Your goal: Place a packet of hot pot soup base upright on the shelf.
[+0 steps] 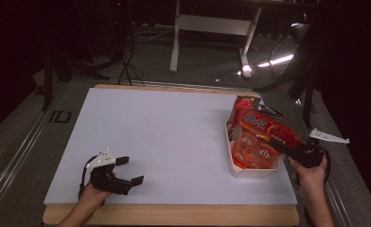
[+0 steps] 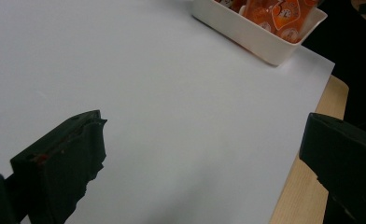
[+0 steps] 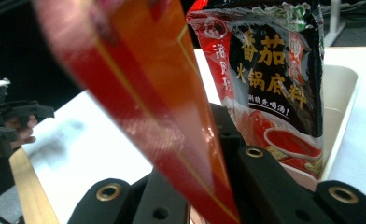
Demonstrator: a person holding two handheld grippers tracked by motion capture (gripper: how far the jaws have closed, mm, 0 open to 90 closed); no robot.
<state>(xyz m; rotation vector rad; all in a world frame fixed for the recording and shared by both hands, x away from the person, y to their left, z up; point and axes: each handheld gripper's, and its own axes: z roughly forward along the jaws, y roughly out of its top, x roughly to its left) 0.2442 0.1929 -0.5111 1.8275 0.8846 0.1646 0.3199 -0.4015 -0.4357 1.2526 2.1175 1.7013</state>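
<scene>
One pouch: my right tool (image 1: 279, 146) grips the orange pouch (image 1: 268, 126) over the tray (image 1: 232, 161).
Left tool (image 1: 127, 171): open, idle on the bench (image 1: 164, 137).
Left to do: more pouches in the tray.

We see a wooden table (image 1: 174, 215) with a large white sheet (image 1: 164, 137) spread over nearly all of its top, leaving a strip of bare wood along the near edge and a thin line at the far edge. Directly on the sheet, at the right side, stands a white rectangular tray (image 1: 250, 171), close to the sheet's right edge. The left hand-held gripper (image 1: 127, 174) sits at the sheet's near left corner.
</scene>
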